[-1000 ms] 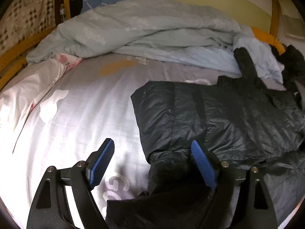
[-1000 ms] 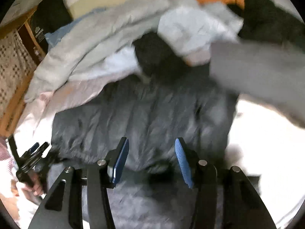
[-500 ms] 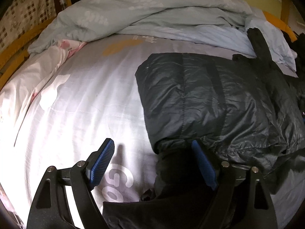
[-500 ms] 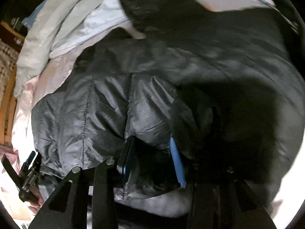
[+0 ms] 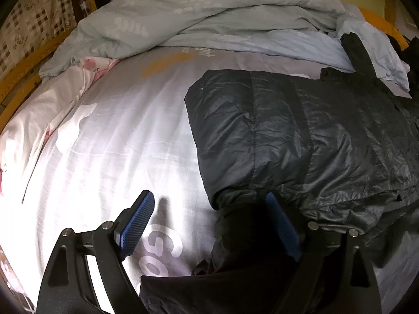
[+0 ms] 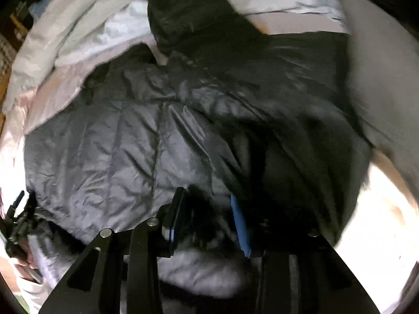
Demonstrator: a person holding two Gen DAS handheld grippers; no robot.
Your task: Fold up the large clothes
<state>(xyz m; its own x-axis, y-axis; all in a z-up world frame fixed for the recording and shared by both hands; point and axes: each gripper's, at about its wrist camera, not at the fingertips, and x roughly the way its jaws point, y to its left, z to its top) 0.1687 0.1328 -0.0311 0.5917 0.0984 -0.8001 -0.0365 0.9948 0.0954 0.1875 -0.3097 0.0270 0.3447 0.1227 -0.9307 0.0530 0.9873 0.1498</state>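
A large black puffer jacket [image 5: 301,141] lies spread on the bed, one side folded over the body. My left gripper [image 5: 209,225] is open at the jacket's near left corner, where a dark sleeve or hem [image 5: 243,225] sits between its blue pads without being pinched. In the right wrist view the jacket [image 6: 162,141] fills the frame. My right gripper [image 6: 209,219] has its pads closed in on a fold of jacket fabric at the near edge. The left gripper also shows at the far left of that view [image 6: 18,217].
The bed has a pale printed sheet [image 5: 110,141]. A bunched light-blue duvet [image 5: 209,21] lies along the far side, a pink-white cloth [image 5: 39,120] at the left. A wooden bed frame [image 5: 31,60] runs along the left. A grey pillow or cover [image 6: 379,78] sits right of the jacket.
My right gripper came down onto the jacket and closed on a fold of it. My left gripper moved slightly forward and stayed open.
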